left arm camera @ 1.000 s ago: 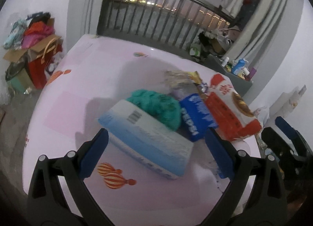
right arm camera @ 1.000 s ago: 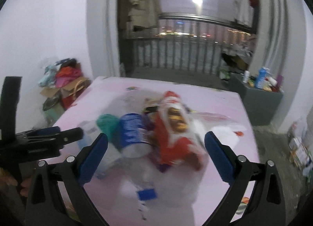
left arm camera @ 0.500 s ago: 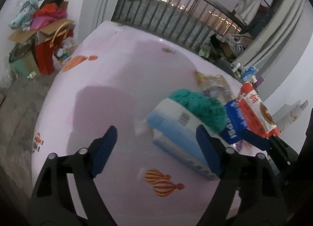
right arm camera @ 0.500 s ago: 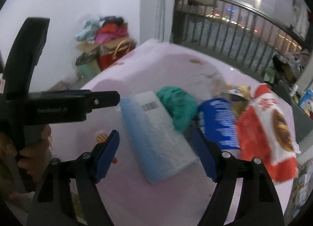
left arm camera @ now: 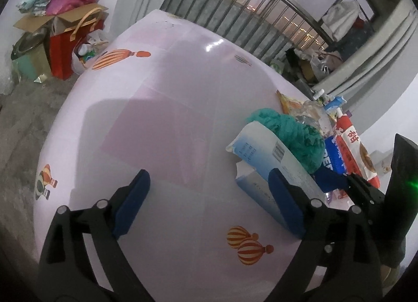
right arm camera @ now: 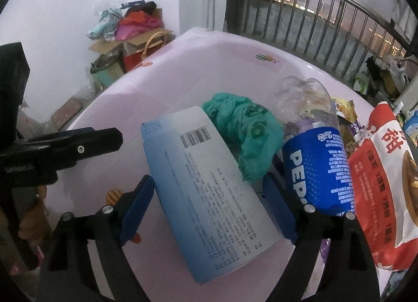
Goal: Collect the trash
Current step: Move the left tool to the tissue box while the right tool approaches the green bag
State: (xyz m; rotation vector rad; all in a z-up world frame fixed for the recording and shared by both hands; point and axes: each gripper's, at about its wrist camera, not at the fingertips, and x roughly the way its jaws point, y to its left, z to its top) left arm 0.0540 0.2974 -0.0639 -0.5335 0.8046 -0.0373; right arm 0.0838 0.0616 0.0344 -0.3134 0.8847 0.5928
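On the pink tablecloth (left arm camera: 162, 108) lies a heap of trash: a blue-and-white paper pack (right arm camera: 203, 160), a crumpled green bag (right arm camera: 243, 132), a Pepsi bottle (right arm camera: 313, 160) and a red snack bag (right arm camera: 386, 184). My right gripper (right arm camera: 209, 181) straddles the near half of the pack. Its jaws are opening and the pads stand just off the pack's sides. My left gripper (left arm camera: 209, 181) hovers over bare cloth left of the pack (left arm camera: 263, 155). Its jaws are opening with nothing between them, and its right finger (left arm camera: 284, 197) overlaps the pack's near edge.
Boxes, a red bag (left arm camera: 65, 51) and clothes are piled on the floor past the table's left edge. A balcony railing (left arm camera: 261, 14) runs behind the table. Snack wrappers (right arm camera: 344, 111) lie behind the bottle. A hand (right arm camera: 31, 213) holds the left gripper.
Both grippers sank toward the table and swung left. The right one went from the bottle and red bag to straddling the pack. The left one slid off the pack onto bare cloth.
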